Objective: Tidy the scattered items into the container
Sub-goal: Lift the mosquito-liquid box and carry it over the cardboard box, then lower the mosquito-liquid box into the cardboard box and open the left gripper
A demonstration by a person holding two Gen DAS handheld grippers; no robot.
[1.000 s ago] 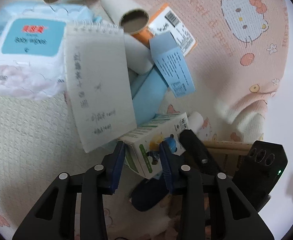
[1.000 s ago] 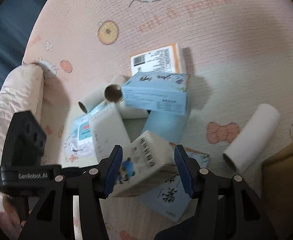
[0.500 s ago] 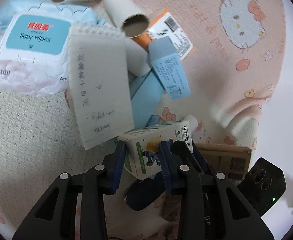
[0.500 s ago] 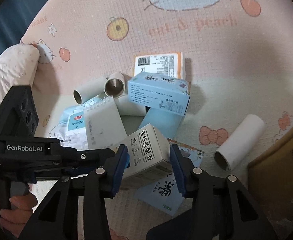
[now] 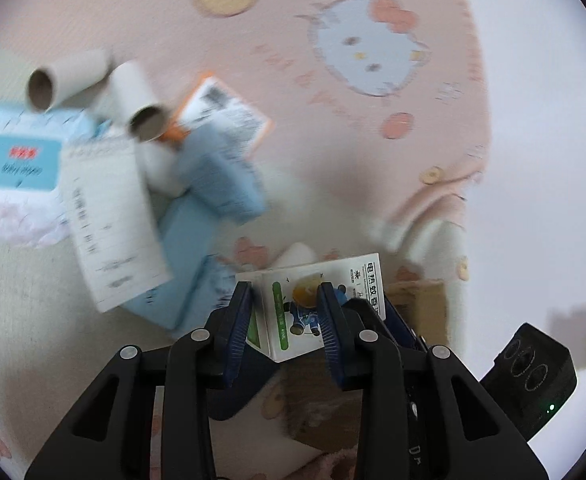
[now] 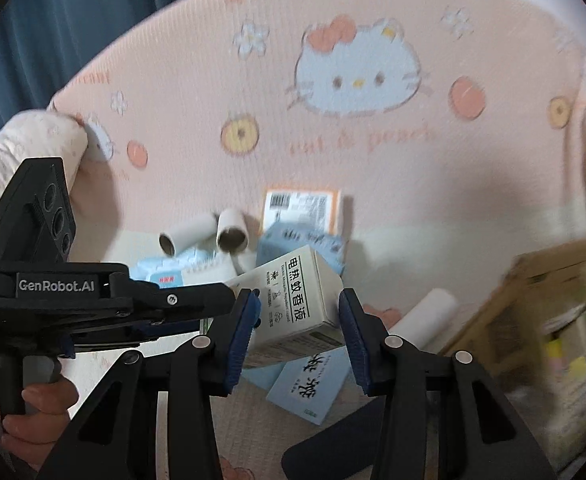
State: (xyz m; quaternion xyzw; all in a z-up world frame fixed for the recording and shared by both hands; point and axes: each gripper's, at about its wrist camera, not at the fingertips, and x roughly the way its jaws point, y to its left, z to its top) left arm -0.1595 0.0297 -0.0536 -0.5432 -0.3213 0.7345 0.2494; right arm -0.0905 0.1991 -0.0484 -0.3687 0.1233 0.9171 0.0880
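A white mosquito-liquid box is being gripped between the fingers of the left gripper and right gripper together. Beyond the fingers, cardboard tubes, a wipes pack, a notepad and blue boxes are lying unsorted on the mat; the cardboard container is waiting right of them.

The left gripper clamped a white-and-green carton above the pink cartoon mat. Left of the carton lay a spiral notepad, blue boxes, cardboard tubes and a baby-wipes pack. A cardboard box sat just right of the carton.
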